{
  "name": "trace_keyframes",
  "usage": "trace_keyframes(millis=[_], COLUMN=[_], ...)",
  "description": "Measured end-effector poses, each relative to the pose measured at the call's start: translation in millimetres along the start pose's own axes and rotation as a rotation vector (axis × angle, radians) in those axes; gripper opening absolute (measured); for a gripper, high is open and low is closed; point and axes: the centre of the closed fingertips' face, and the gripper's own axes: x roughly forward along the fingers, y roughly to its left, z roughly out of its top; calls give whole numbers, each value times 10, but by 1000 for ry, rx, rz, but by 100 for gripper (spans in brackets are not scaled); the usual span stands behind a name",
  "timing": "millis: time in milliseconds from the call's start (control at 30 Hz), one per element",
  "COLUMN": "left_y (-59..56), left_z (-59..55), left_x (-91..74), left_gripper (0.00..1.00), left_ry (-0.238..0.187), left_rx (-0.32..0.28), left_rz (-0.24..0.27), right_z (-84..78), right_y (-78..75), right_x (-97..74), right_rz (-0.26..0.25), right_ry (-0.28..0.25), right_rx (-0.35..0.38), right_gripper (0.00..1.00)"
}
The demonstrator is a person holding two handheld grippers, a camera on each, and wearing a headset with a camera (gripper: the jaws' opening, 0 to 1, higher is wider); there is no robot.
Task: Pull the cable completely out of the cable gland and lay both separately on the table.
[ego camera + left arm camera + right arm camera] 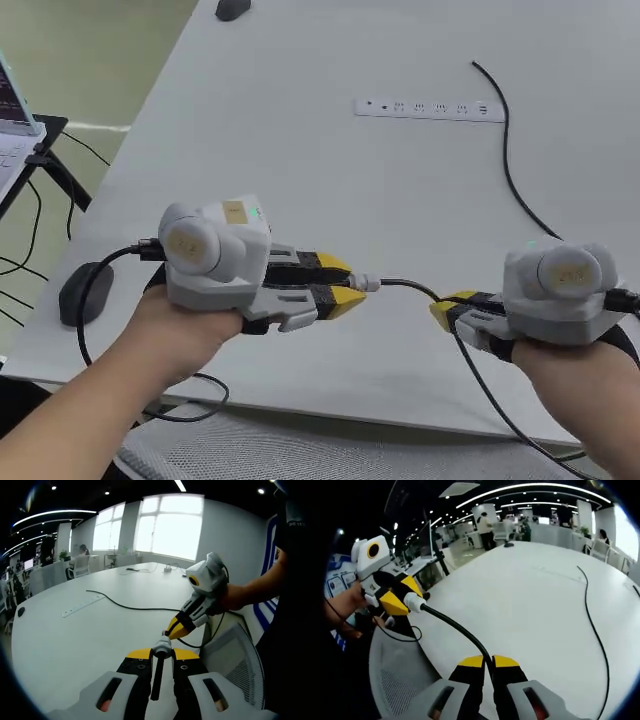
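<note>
My left gripper [345, 286] is shut on the white cable gland [366, 284], whose tip pokes out past the yellow jaw tips; the gland [162, 646] sits between the same jaws in the left gripper view. A black cable [408, 287] runs from the gland in a short arc to my right gripper [443, 308], which is shut on it. In the right gripper view the cable [455, 626] leads from my right gripper [487, 661] up to the gland [414, 601] held in the left gripper [395, 597]. Both grippers hover above the table's near edge.
A white power strip [428, 108] lies at the far middle of the white table [300, 130], with a black cord [508, 150] curving toward the right. A dark mouse [82, 291] sits at the left edge, another [232, 9] at the far end. A mesh chair [230, 445] stands below.
</note>
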Motion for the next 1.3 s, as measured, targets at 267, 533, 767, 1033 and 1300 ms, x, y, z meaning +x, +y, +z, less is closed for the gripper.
trace_keyframes(millis=[267, 533, 767, 1033, 1300], left_y=[27, 34, 38, 31, 35], left_z=[-4, -20, 5, 35, -9], left_x=[-19, -15, 14, 21, 25], left_gripper=[15, 15, 15, 15, 15], left_ry=[-2, -2, 1, 6, 24], left_rx=[-2, -9, -5, -6, -13], left_rz=[0, -5, -8, -10, -11], right_z=[-48, -49, -16, -10, 165], right_y=[-30, -15, -40, -47, 98], right_x=[46, 30, 14, -12, -74], right_rz=[-15, -9, -20, -55, -24], right_ry=[15, 10, -9, 31, -36], right_rx=[56, 66, 35, -196, -353], right_gripper=[0, 0, 2, 2, 15])
